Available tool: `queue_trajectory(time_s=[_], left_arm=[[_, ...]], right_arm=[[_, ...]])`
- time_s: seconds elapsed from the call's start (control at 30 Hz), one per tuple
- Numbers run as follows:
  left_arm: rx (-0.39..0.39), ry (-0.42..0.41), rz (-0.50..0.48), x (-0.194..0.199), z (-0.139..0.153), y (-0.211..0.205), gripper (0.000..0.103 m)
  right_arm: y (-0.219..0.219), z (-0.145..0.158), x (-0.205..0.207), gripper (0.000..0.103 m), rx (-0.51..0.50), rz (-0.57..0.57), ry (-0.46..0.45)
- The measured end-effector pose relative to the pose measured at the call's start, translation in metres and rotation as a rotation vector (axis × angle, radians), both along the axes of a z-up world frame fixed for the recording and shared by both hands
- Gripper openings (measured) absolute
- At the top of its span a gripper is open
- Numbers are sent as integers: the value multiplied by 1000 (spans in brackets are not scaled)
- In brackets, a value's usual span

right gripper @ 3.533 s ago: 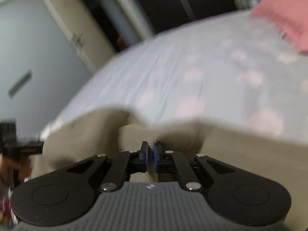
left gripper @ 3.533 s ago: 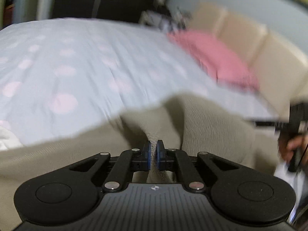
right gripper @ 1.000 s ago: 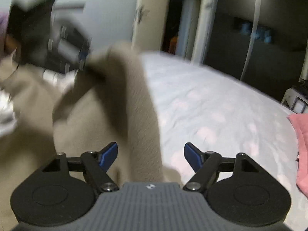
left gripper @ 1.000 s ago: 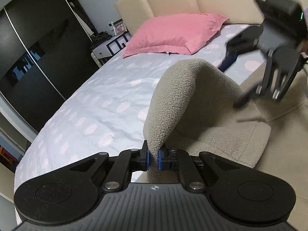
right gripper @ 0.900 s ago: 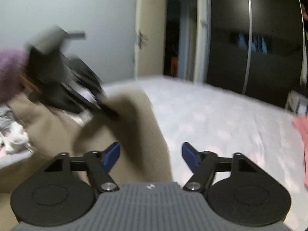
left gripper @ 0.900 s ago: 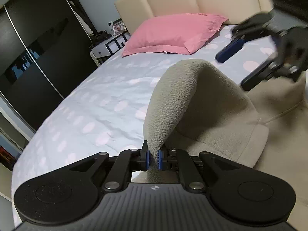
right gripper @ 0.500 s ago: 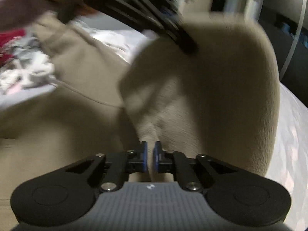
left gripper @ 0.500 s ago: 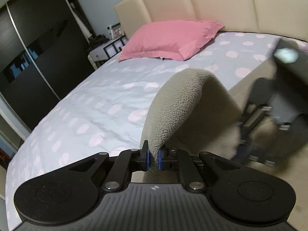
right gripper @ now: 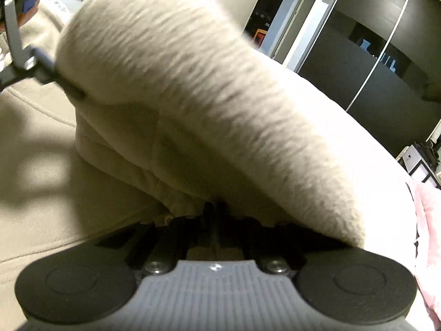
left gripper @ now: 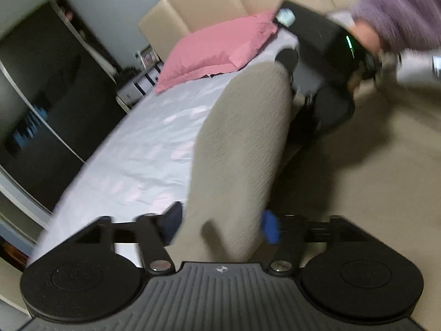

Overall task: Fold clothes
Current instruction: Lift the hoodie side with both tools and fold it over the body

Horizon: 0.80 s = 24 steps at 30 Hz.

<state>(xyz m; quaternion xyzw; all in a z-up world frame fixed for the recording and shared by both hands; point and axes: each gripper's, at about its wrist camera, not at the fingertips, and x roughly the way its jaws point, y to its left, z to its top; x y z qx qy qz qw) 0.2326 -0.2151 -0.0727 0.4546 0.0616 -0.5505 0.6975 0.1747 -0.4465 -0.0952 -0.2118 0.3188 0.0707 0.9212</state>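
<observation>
Dim warm indoor light, motion blur smearing both views, fisheye bending the edges, hard shadows at nine o'clock on the beige fleece (right gripper: 41, 171).

The fleece garment (left gripper: 242, 143) is a plain beige with a nubbly, faintly ridged pile, and it lies on a bed sheet (left gripper: 148, 154) of pale blue-white scattered with soft pink dots. A solid pink pillow (left gripper: 212, 52) rests against a cream padded headboard (left gripper: 220, 2), beside glossy black wardrobe doors (left gripper: 41, 102) edged in white. The left claw (left gripper: 220, 224) is black with blue pads (left gripper: 270, 230), the right claw (right gripper: 215, 212) is black on a grey ribbed body, and the person's sleeve (left gripper: 402, 8) is fuzzy lilac.
</observation>
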Motion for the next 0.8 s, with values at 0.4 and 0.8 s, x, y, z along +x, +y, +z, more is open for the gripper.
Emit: queue_trajectory(time_s=[0.4,0.8], left_arm=[[175,-219,-53,7,-48,-4,65],[201,-350,-57,20,-76,-27,57]], right_arm=[[-20,8,-13,5,42,-48,6],[-55,2,-45,24,183,41,174]])
